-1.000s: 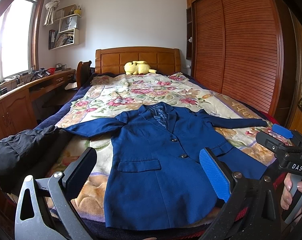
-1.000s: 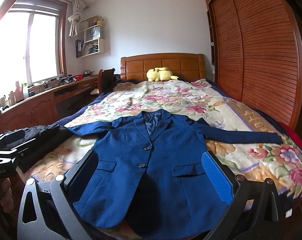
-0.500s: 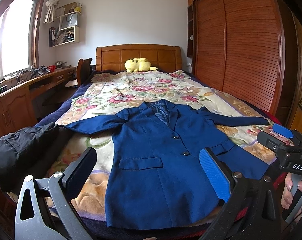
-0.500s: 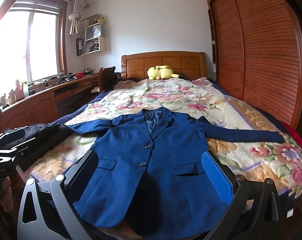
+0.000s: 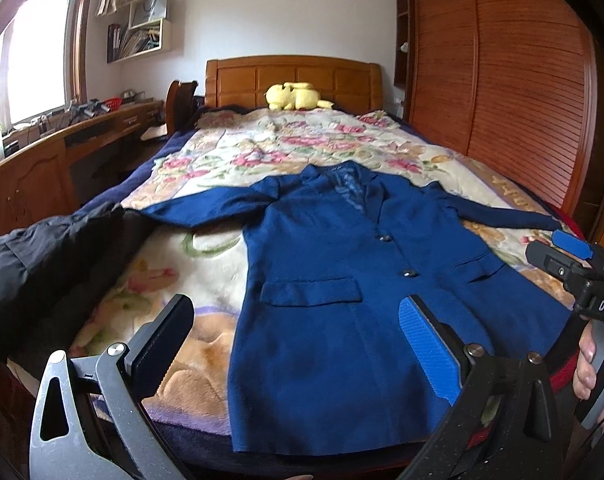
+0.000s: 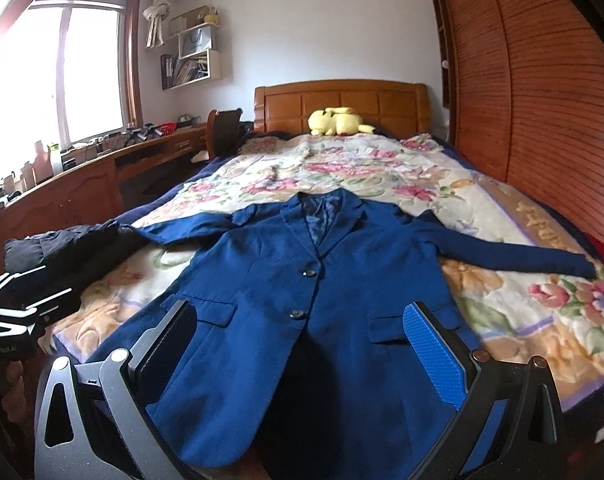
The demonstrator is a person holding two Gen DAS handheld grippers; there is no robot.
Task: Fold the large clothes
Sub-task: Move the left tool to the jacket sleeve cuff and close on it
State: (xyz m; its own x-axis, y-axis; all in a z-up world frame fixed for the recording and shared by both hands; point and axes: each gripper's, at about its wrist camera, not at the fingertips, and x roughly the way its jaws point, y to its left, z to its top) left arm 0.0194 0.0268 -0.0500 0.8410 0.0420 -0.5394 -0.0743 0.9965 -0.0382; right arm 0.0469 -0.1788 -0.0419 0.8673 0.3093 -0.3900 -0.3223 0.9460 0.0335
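My left fingers (image 5: 298, 344) stand wide apart with nothing between them, held above the foot edge of the bed (image 5: 190, 264), and my right fingers (image 6: 302, 354) are spread the same way, empty, over the hem of the navy blazer (image 6: 302, 320). The blazer lies flat and face up on the floral blanket (image 6: 341, 168) near the foot edge, buttoned, collar toward the headboard (image 6: 341, 104), both sleeves stretched out to the sides. Only my left view shows my right hand (image 5: 593, 356) wrapped round the other gripper's handle by the bed's right edge; only my right view shows that sleeve's full reach to its cuff (image 6: 581, 266) and the left gripper low at the bed's left corner. A black garment (image 5: 34, 256) is heaped on the left edge, touching the blazer's left cuff. A yellow plush toy (image 6: 335, 120) rests against the headboard.
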